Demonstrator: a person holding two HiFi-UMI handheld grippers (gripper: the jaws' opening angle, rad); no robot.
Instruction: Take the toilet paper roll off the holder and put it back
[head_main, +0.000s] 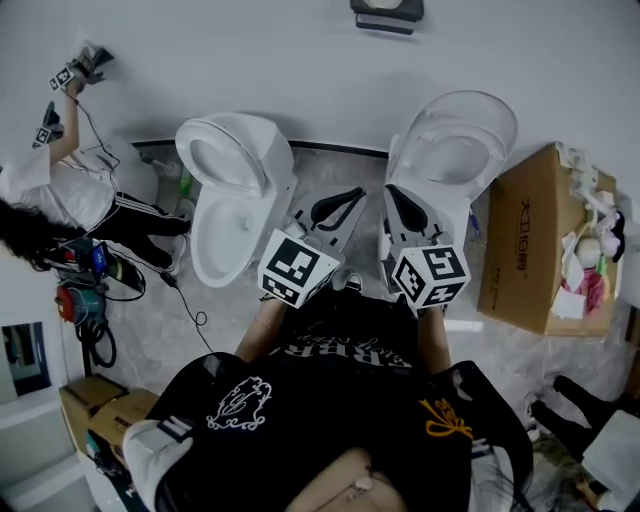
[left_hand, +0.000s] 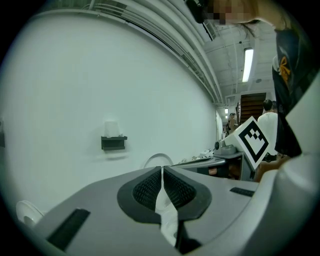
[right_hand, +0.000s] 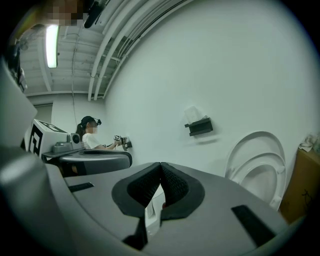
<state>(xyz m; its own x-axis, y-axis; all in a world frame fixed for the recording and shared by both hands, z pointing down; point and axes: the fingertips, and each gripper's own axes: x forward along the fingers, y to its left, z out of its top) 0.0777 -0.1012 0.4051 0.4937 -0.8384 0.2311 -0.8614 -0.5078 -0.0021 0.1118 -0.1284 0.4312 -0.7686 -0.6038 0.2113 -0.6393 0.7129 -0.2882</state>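
A dark holder (head_main: 388, 18) is fixed to the white wall at the top of the head view. The white toilet paper roll (left_hand: 111, 128) sits on the holder (left_hand: 113, 142) in the left gripper view. In the right gripper view the roll (right_hand: 192, 114) and holder (right_hand: 200, 127) are also far off on the wall. My left gripper (head_main: 345, 200) (left_hand: 162, 172) and right gripper (head_main: 400, 205) (right_hand: 160, 170) are side by side over the toilets, well short of the wall. Both are shut with nothing between the pads.
Two white toilets (head_main: 235, 190) (head_main: 455, 150) stand against the wall with lids up. An open cardboard box (head_main: 530, 245) of odds and ends is at the right. Another person (head_main: 60, 190) with grippers works at the left wall. Cables and boxes (head_main: 95, 415) lie at lower left.
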